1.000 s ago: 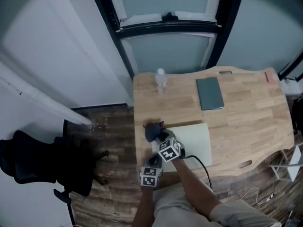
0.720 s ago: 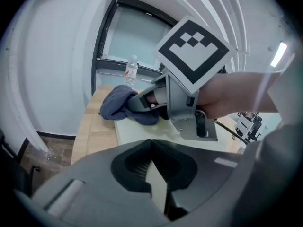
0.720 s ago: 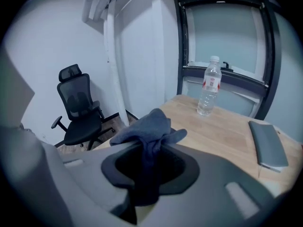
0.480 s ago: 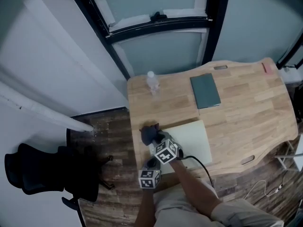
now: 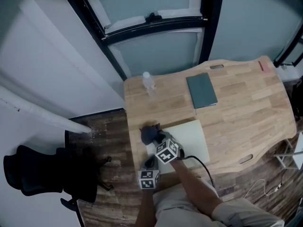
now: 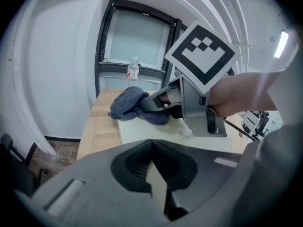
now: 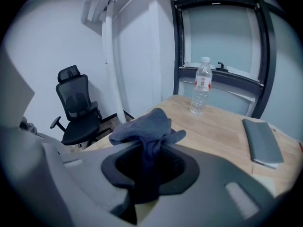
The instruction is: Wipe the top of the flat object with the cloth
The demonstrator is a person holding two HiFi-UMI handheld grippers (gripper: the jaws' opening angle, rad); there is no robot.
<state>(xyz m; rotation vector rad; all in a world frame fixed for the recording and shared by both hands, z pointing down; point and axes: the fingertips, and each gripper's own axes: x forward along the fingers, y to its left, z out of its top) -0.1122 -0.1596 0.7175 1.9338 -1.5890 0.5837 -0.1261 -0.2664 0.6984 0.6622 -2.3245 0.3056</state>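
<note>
A: Checked the fingers first?

B: Did. Found those of the right gripper clamped on the cloth, a dark blue bunch pinched through its middle and spilling out ahead of the tips. Found those of the left gripper almost together, with only a thin slit between and nothing held.

A: Placed the cloth where?

B: Logged it at the far left corner of the flat object, seemingly lapping over the edge onto bare tabletop. Could not tell from any view whether pressed down or held just above. Logged the left gripper close to the body, off the near tabletop edge, steadying nothing.

A: Noted anything else around?

B: Listed a water bottle upright at the far left and a grey-green notebook beyond the flat object, both well apart from the cloth. Also a black cable running from by the right hand across the near part of the flat object and off the near edge. Also an office chair on the floor to the left.

A: Judged the risks?

B: Judged three. Might shove the flat object along with a hard stroke, given no hold on it. Might wipe with only the bunched lump and leave most of the top untouched. Might snag the cable during a long sweep and drag the object askew.
</note>
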